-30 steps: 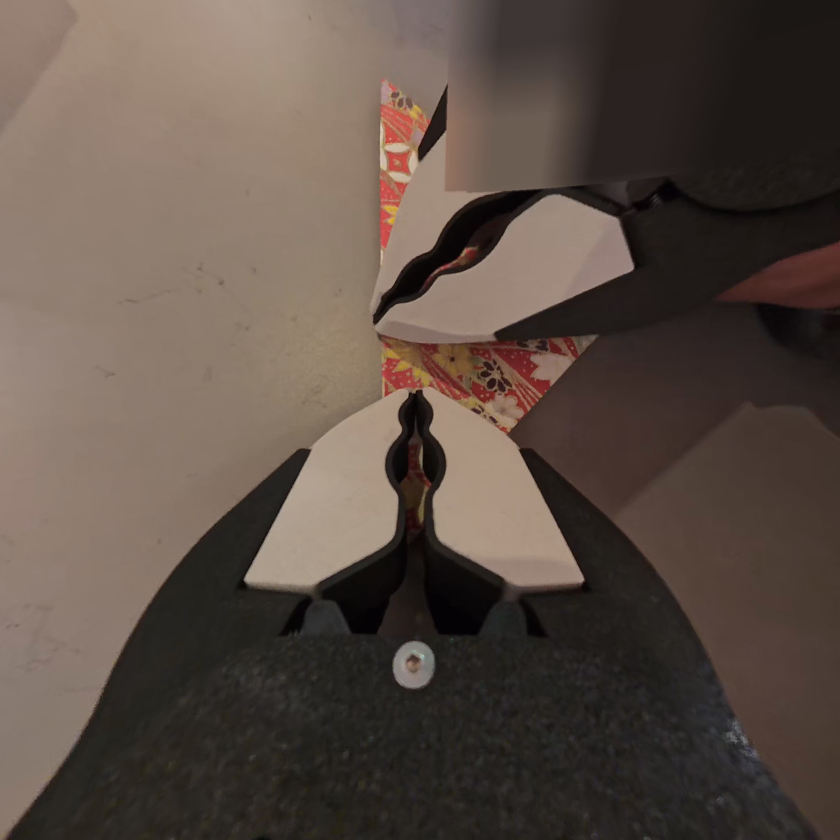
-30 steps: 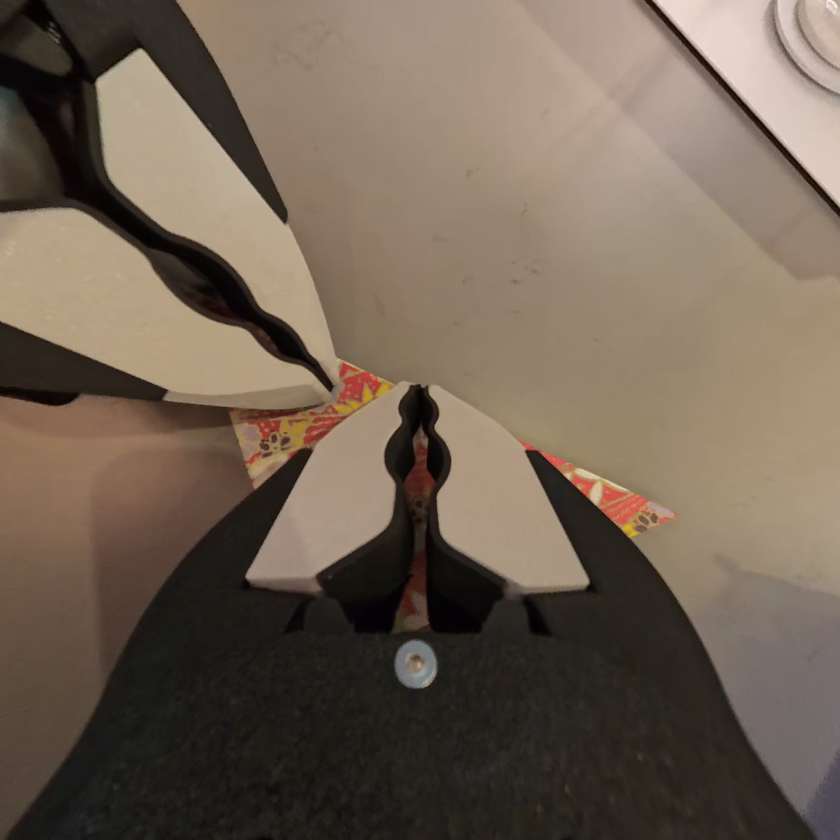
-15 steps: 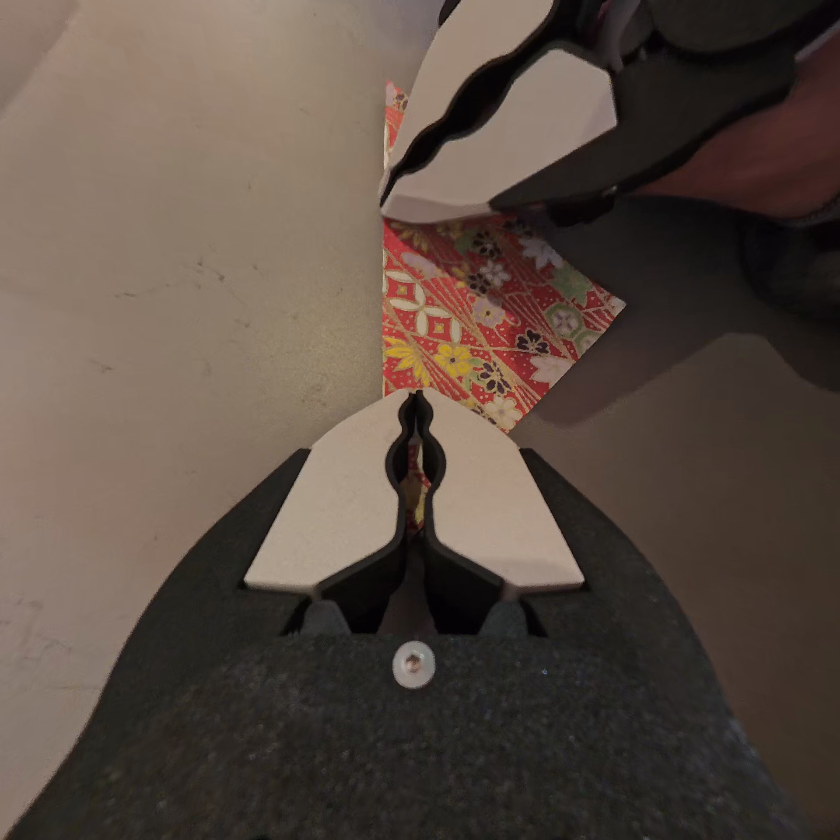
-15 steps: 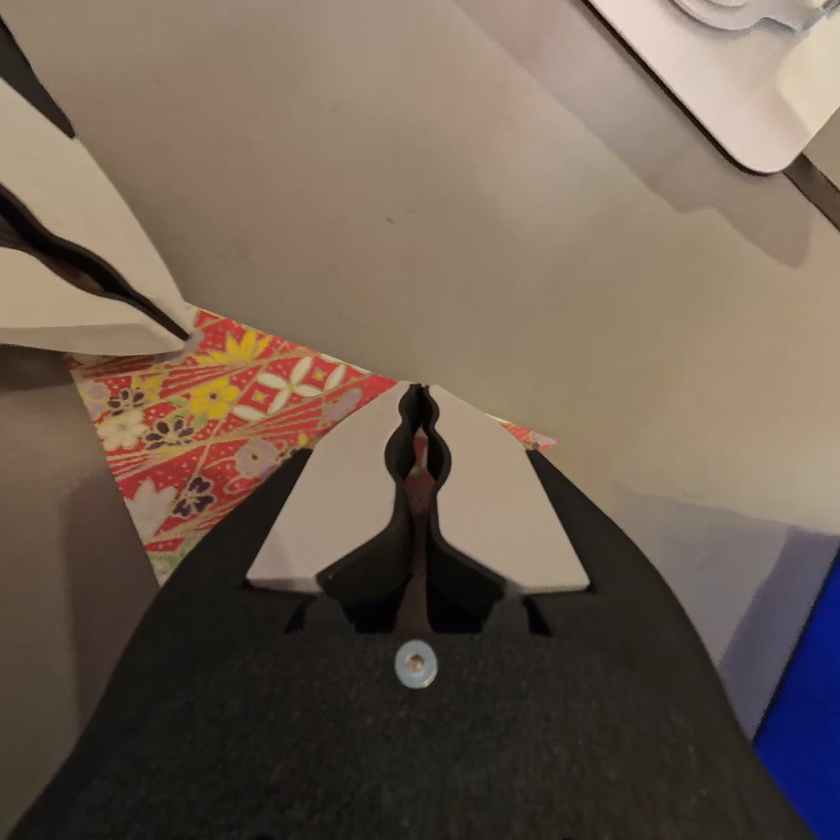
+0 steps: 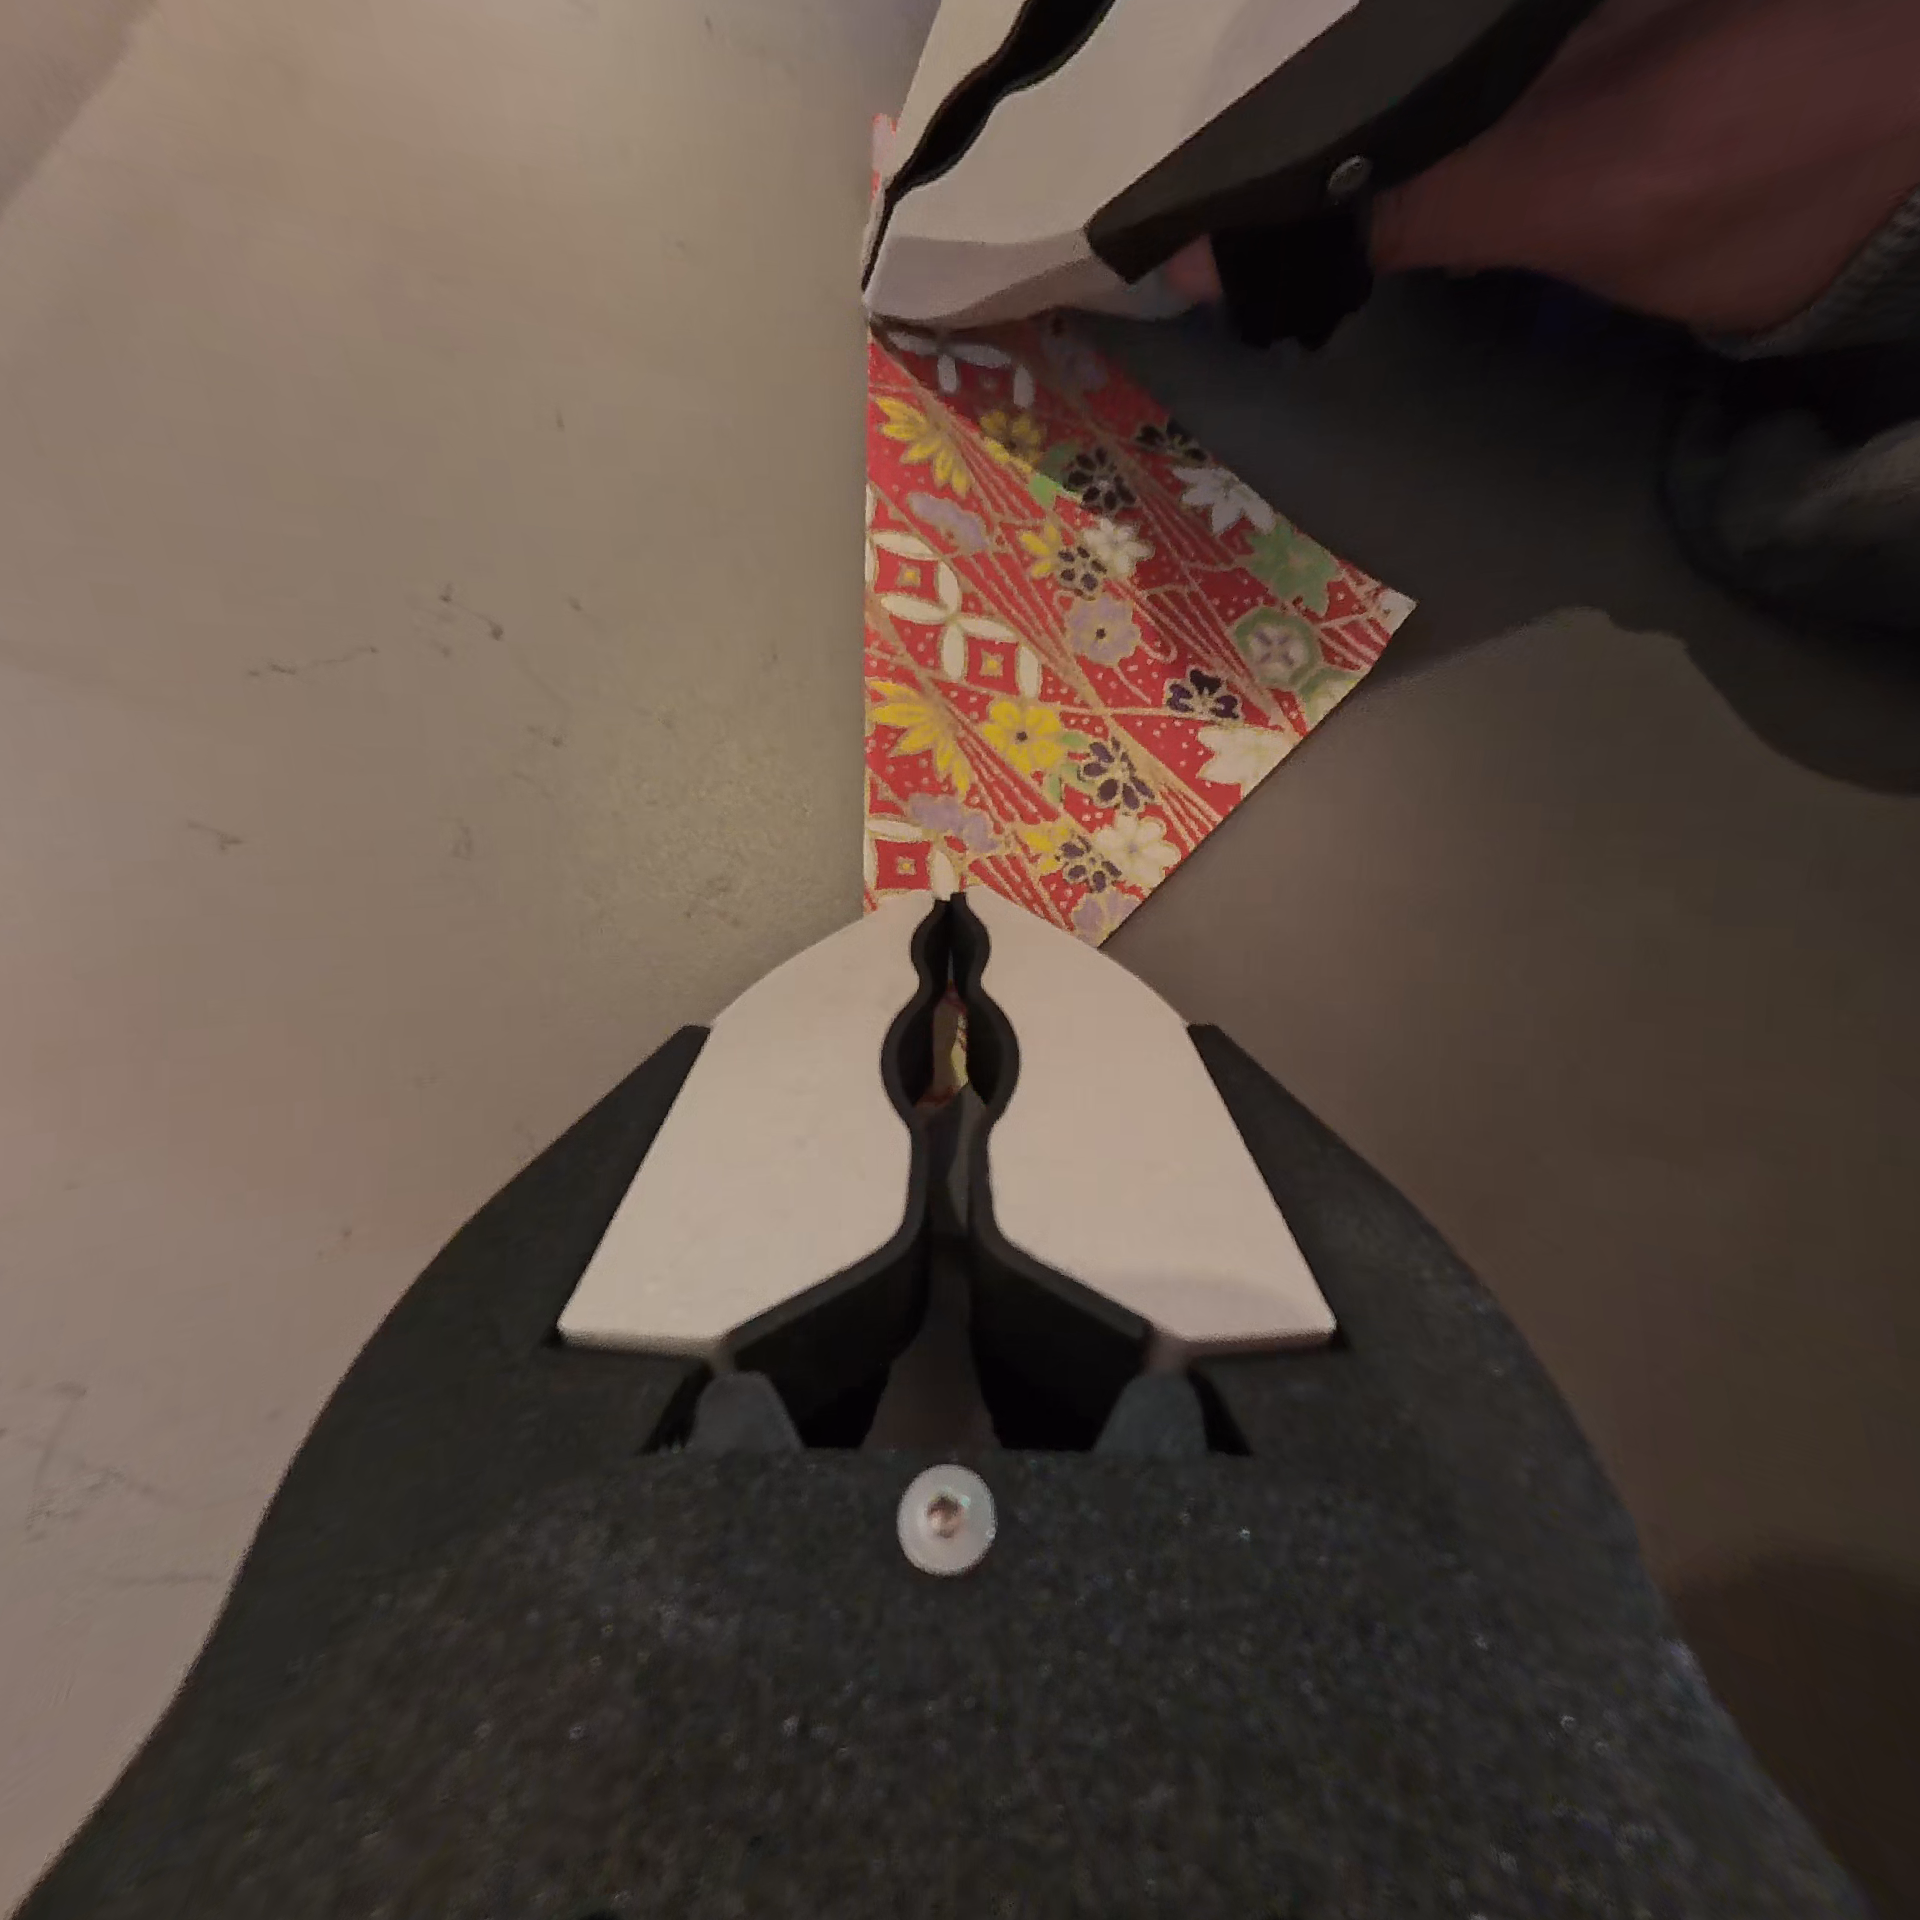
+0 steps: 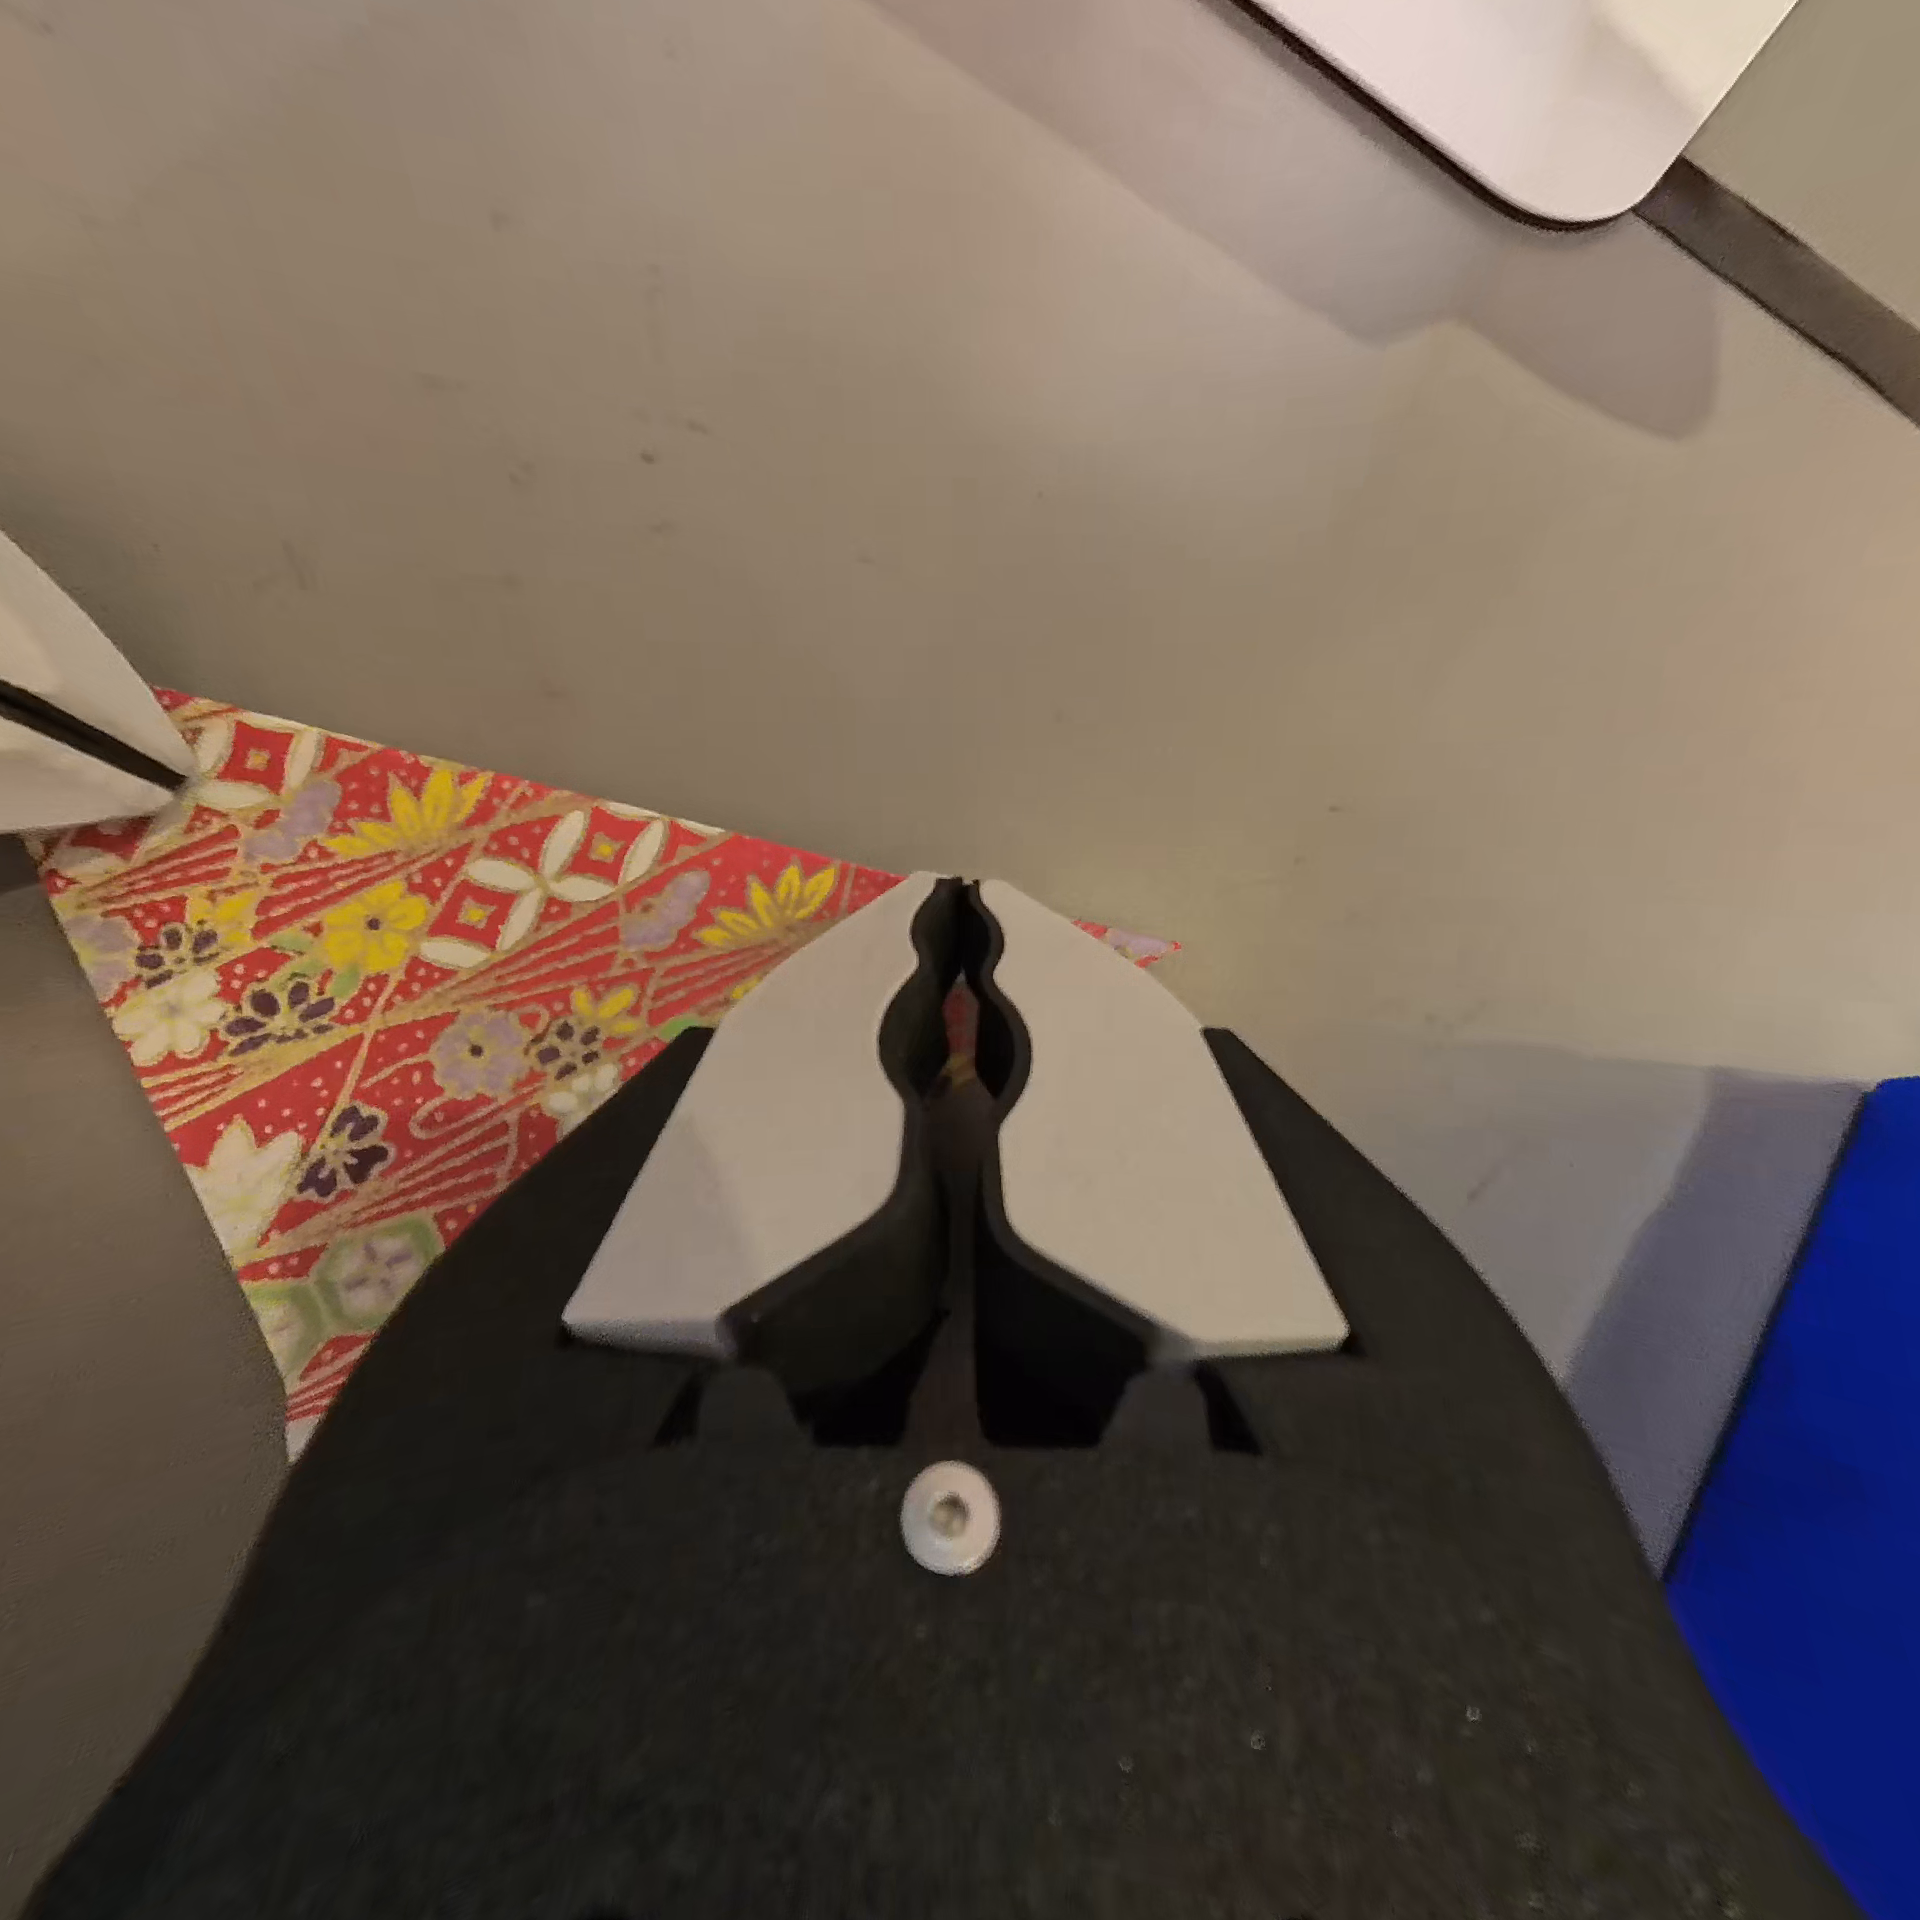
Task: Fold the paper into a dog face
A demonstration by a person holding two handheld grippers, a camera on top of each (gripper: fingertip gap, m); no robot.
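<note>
On the left, the left tongs (image 5: 951, 909) are pinched together on one corner of the paper (image 5: 1049, 665), with a sliver of the red pattern showing in the slot between the pale fingers (image 5: 800, 1132). The paper is a folded triangle of red stock printed with yellow, white and purple flowers and gold lines. It lies on the pale, lightly scuffed table (image 5: 416, 623), with one long straight edge running away from the left tongs and a free point jutting out to the side.

At the far end of that straight edge the right tongs (image 5: 883, 223) come in from above, closed to a thin dark seam. Their tips meet the paper's far corner, and the person's hand (image 5: 1621, 177) is wrapped around the black body behind them.

From the right tongs' own camera the same thing shows from the other end: the right tongs (image 6: 958, 885) are shut on the corner of the paper (image 6: 416, 935), with a bit of red visible in the slot and a small tip of the sheet poking out past the right finger. The left tongs (image 6: 166, 774) touch the opposite corner at the frame's left edge. Farther right, a white rounded-corner object (image 6: 1538, 94) sits at the table's far side, and a bright blue surface (image 6: 1818, 1455) fills the lower right corner.
</note>
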